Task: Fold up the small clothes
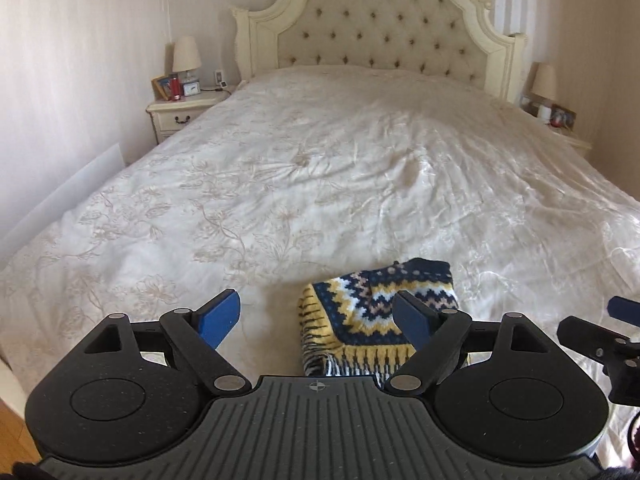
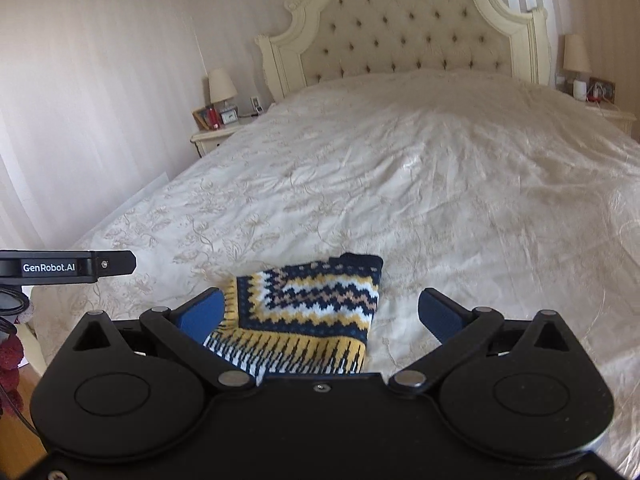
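A small knitted garment (image 1: pixel 360 312) with navy, yellow, white and tan zigzag bands lies folded in a compact rectangle on the cream bedspread (image 1: pixel 320 168) near the foot of the bed. It also shows in the right wrist view (image 2: pixel 308 312). My left gripper (image 1: pixel 320 316) is open and empty, above the garment's near left part, its right blue pad over the cloth. My right gripper (image 2: pixel 324 316) is open and empty, straddling the garment from above. The garment's near edge is hidden behind both gripper bodies.
The bed has a tufted cream headboard (image 1: pixel 380 24). Nightstands with lamps stand at the left (image 1: pixel 184 108) and right (image 2: pixel 600 108) of the bed's head. The right gripper's body (image 1: pixel 600 344) shows at the right edge, the left gripper's (image 2: pixel 64 268) at the left. Wood floor (image 1: pixel 16 436) lies at lower left.
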